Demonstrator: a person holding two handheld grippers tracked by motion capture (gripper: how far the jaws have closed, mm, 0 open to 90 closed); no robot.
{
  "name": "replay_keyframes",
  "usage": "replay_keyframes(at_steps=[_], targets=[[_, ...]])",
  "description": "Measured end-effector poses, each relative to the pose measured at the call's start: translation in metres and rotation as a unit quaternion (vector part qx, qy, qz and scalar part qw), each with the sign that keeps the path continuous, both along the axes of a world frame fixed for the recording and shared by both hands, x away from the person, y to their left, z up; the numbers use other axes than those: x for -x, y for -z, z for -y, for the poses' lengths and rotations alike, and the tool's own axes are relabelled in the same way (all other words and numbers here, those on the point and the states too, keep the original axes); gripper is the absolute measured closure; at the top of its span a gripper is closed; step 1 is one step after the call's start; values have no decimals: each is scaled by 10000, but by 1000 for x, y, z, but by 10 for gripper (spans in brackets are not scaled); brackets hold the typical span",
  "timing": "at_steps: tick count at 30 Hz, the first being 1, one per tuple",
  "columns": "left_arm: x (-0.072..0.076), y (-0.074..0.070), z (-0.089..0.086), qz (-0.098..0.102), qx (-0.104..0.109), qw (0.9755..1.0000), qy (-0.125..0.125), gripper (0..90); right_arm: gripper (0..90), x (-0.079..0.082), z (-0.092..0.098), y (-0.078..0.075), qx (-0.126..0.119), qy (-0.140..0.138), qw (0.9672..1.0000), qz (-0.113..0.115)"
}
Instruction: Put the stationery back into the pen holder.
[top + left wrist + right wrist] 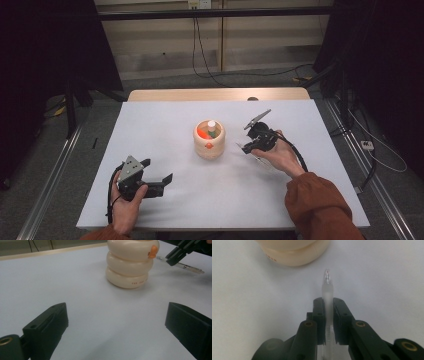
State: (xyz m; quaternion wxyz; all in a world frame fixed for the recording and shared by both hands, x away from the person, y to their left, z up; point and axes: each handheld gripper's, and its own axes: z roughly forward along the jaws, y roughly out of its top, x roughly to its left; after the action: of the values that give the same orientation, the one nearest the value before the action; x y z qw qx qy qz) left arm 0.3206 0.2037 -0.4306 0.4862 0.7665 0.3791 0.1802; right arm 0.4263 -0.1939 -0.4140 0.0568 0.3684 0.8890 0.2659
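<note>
Cream holder [209, 141] just beside tool-held clear pen [327, 293]; table [165, 130] white.

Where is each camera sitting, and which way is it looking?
High view: above the person's side, facing forward and down on the table; both forearms and hands come in.
Left gripper view: rides the left hand-held gripper, looks across the table at the cream holder; its open jaws show.
Right gripper view: rides the right hand-held gripper, looks along the clear pen it clamps.
All three share the holder.
</note>
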Motion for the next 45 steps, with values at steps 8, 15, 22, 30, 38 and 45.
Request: replay_keyframes(at_steps=[8,15,22,30,38,45], targets=[[1,0,0,15,-18,10000,34,46,813,9,7,-7,-326,100,9982,483],[1,-1,1,26,-14,10000,31,46,813,15,10,-11,-943,326,9912,874],[2,-1,1,31,-15,10000,19,46,813,21,16,-13,-1423,525,9814,1174],[2,-2,0,41,24,10000,36,45,813,27,22,-15,-1661,594,9726,1514],[3,-2,1,37,28,10000,39,45,813,33,29,-18,-1896,636,9597,1973],[3,-2,1,32,35,10000,36,45,813,37,32,-25,-2256,650,9445,2296]])
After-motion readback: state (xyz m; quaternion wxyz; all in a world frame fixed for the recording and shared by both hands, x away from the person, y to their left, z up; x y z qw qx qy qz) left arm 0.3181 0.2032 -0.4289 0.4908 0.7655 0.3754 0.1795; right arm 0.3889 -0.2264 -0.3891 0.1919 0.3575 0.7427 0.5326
